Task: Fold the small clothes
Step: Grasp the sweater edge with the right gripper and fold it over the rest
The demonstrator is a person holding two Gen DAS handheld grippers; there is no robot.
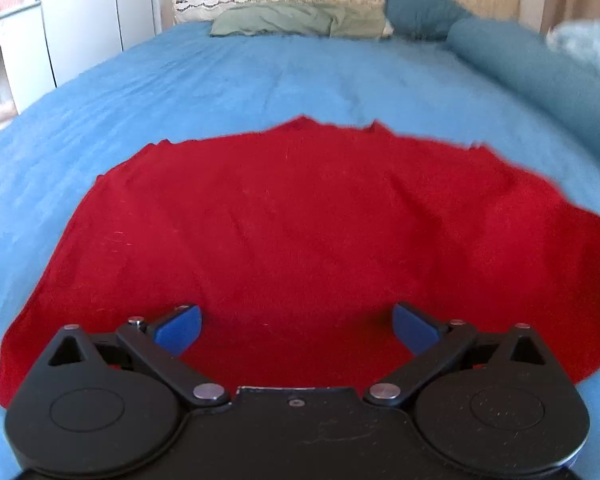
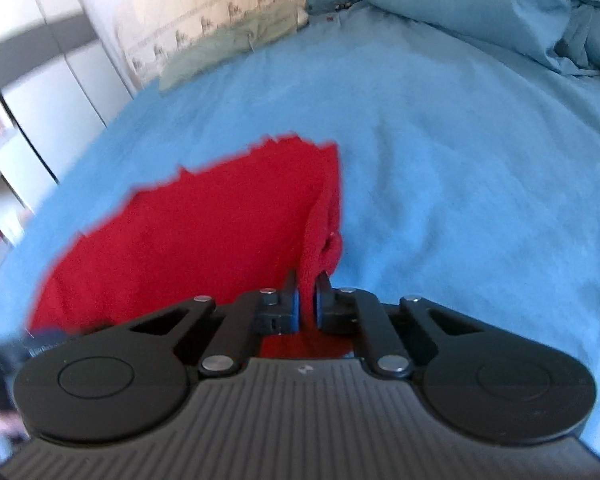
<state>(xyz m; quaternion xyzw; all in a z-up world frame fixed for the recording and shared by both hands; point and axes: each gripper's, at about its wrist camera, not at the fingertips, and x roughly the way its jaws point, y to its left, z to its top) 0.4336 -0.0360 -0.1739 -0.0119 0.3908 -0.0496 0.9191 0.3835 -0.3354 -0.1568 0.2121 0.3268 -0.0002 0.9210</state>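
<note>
A small red garment (image 1: 292, 216) lies spread flat on the blue bedsheet (image 1: 240, 80). My left gripper (image 1: 297, 330) hovers over its near edge, jaws wide apart with only flat cloth below them. In the right wrist view the same red garment (image 2: 188, 232) shows at centre left. My right gripper (image 2: 307, 296) is shut on a bunched ridge of the garment's right edge, which rises from the bed into the blue pads (image 2: 295, 300).
Pillows line the head of the bed: a pale green one (image 1: 276, 20), a teal one (image 1: 420, 8) and a blue bolster (image 1: 540, 76). White cupboards (image 1: 80, 20) stand to the left of the bed. Open blue sheet (image 2: 480, 180) surrounds the garment.
</note>
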